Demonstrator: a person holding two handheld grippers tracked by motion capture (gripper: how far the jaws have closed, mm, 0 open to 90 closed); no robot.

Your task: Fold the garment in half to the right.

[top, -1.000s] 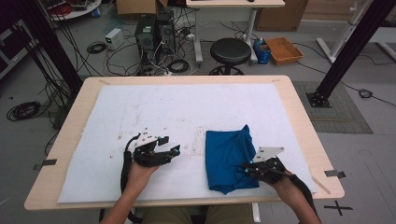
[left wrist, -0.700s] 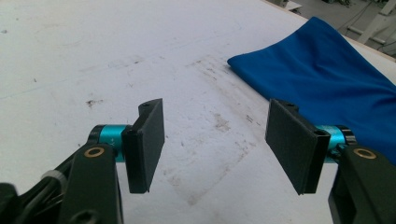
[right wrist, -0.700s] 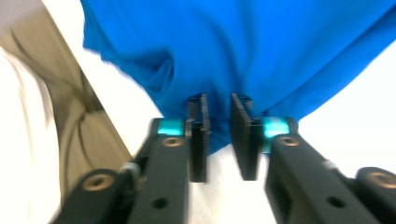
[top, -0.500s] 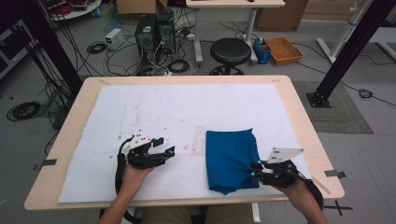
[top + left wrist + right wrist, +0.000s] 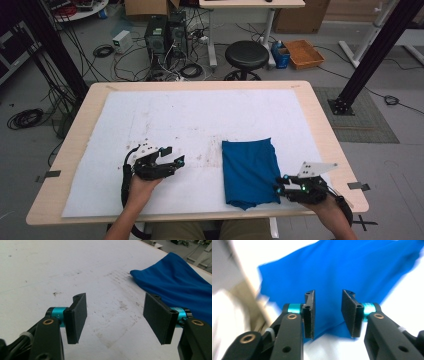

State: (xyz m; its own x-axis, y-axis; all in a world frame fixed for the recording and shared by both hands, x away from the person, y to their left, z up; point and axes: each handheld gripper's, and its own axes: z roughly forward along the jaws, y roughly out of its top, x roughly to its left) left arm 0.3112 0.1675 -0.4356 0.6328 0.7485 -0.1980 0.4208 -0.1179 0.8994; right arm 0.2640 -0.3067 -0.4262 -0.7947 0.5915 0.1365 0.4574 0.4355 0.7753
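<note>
A folded blue cloth lies flat on the white sheet, right of the table's middle. My right gripper sits at the cloth's near right edge. Its jaws have just been opening and now stand apart. In the right gripper view the cloth lies under and beyond the gap, and the pads do not press on it. My left gripper rests open on the sheet, left of the cloth. The left gripper view has bare stained sheet between the jaws and the cloth off to the right.
The wooden table ends a little way right of the cloth and just behind my hands. Beyond the far edge are a black stool, computer towers, an orange box, floor cables and a black frame post.
The right gripper let go of the cloth's raised corner and drew back to the right. The cloth now lies flatter. The left gripper has barely shifted.
</note>
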